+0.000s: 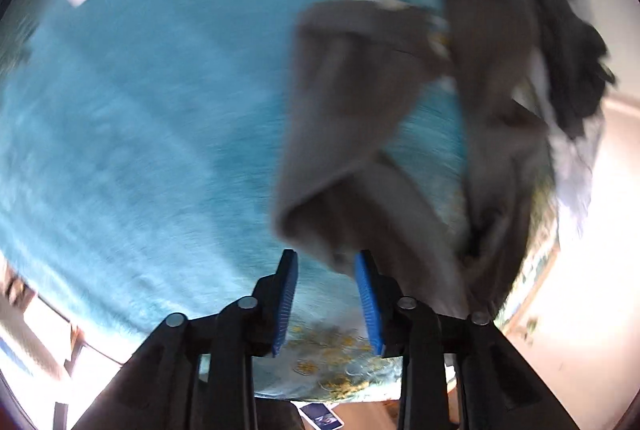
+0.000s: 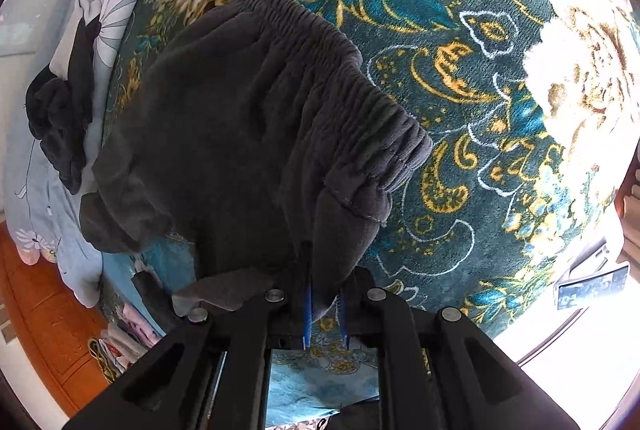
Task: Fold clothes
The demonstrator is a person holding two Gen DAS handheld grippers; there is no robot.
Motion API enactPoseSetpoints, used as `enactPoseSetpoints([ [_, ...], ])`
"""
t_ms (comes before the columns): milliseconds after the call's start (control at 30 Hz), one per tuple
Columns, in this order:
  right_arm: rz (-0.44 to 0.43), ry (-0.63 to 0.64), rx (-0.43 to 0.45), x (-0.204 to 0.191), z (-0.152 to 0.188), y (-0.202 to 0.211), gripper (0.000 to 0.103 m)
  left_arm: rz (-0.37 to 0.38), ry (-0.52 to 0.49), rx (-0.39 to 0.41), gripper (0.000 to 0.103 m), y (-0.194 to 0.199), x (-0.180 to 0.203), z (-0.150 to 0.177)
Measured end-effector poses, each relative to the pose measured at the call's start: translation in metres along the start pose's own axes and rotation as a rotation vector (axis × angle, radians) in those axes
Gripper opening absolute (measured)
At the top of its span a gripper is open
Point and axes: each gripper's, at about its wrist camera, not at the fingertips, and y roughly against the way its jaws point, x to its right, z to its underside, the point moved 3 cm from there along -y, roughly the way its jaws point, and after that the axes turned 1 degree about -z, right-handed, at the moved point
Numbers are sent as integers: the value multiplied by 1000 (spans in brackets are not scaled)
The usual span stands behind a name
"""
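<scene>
Now we hold the dark grey pants [image 2: 256, 134] over a fuzzy blue-green blanket [image 2: 460, 78] with big flowers on it. Our right gripper [image 2: 325, 314] pinches a corner of the pants by the stretchy waistband [image 2: 340, 70], and its blue pads are squeezed tight on the cloth. The waistband runs from about eleven o'clock down to four o'clock in the right view.

Our left gripper [image 1: 326, 294] is partly open. A fold of the pants [image 1: 360, 134] hangs just past its blue pads, at about twelve o'clock from them, but the pads do not press on it. That view is blurry, so we cannot tell if the cloth touches a pad.

We think the folding is only partway done. The pants look bent over once, with the legs bunched and not flat. We still need to lay them smooth and fold again. A black heap of clothes [image 2: 60, 118] waits at nine o'clock in the right view, not folded yet.
</scene>
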Motion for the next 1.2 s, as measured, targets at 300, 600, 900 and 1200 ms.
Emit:
enactPoseSetpoints([
  [300,-2,-14,5,-5,-3,1,12,-128,306,-105,65,-96,41,-50],
  [600,-30,-37,-1,2,-6,2,12,-176,490,-58,33,-101,12,-68],
  [900,-59,2,-2,-7,-12,11,12,-21,345,-34,3,-66,44,-74],
  [1200,-251,160,135,-60,-23,83,10,470,5,297,3,121,105,-52],
])
